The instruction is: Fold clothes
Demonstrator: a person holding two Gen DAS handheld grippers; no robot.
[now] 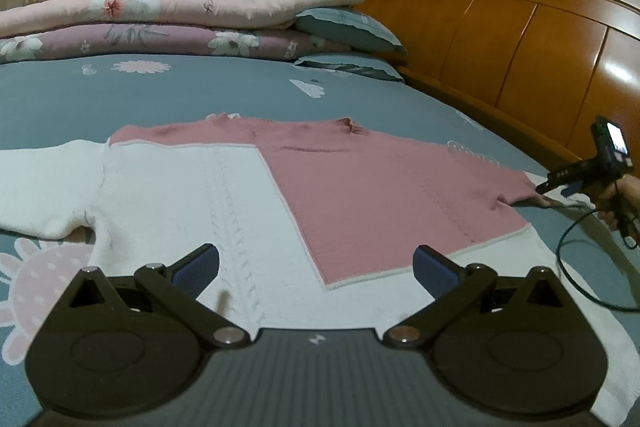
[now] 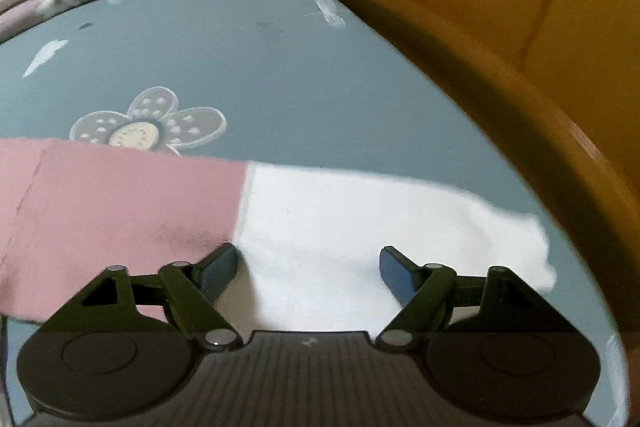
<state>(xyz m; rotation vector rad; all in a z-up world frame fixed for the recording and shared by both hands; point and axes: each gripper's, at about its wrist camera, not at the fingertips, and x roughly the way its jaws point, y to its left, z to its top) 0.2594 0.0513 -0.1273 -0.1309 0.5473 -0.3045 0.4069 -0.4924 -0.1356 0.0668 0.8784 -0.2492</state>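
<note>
**Sweater laid flat on bed, both grippers spread and empty**

One sweater (image 1: 360,195) lies spread flat on the bed (image 1: 200,99), pink over the upper body and white below, with a cable-knit column running down the white panel. In the left wrist view, its left sleeve (image 1: 44,187), white, extends toward 9 o'clock and is cut off by the frame edge. The lower hem is hidden behind the left gripper (image 1: 316,267), whose jaws stand wide apart above the white panel and hold nothing.

At 12 o'clock, two folded quilts (image 1: 180,23) are stacked, with two pillows (image 1: 352,43) beside them against the wooden headboard (image 1: 520,39).

At 3 o'clock in the same view, the right gripper (image 1: 540,189) is small and partly cut off; its tip sits at the right sleeve (image 2: 360,227), and the hand (image 1: 616,207) holding it is only partly visible. The right wrist view, blurred, shows this sleeve pink then white toward the cuff. The jaws stand well apart just over the white part, gripping nothing; whether they touch the cloth cannot be determined.
</note>
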